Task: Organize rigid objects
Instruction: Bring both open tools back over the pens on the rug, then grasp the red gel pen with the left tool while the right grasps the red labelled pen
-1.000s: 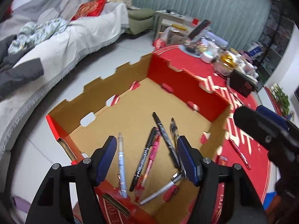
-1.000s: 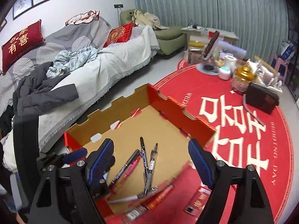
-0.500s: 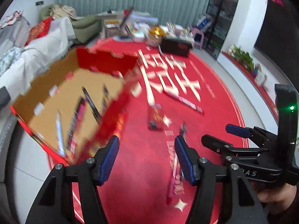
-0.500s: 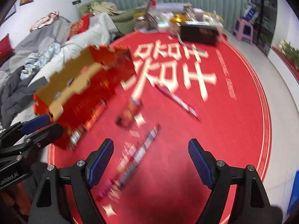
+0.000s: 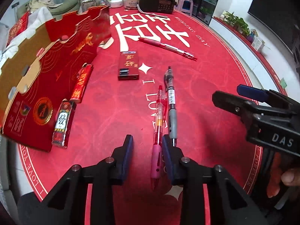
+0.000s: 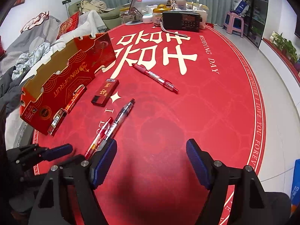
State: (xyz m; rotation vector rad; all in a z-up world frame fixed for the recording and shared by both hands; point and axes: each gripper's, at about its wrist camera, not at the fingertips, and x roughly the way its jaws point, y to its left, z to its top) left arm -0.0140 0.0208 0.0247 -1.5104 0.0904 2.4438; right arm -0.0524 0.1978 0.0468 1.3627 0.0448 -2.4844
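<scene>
Now both grippers hang over red mat (image 5: 215, 71), cardboard box (image 5: 61, 60) left behind. Left gripper (image 5: 147, 157) closing around pink-grip transparent pen (image 5: 157, 140), pads not yet pressing. Right gripper (image 6: 151, 161) wide, closing slightly, empty.

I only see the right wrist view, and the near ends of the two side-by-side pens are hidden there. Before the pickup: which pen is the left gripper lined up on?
Observer: The left gripper has the pink-grip red pen between its closing jaws, not yet pinched.
Operator: And the black pen?
Observer: The black pen ends just outside the jaws, beside one finger.
Operator: Anything else between the jaws?
Observer: No, only the bare red mat.
</scene>
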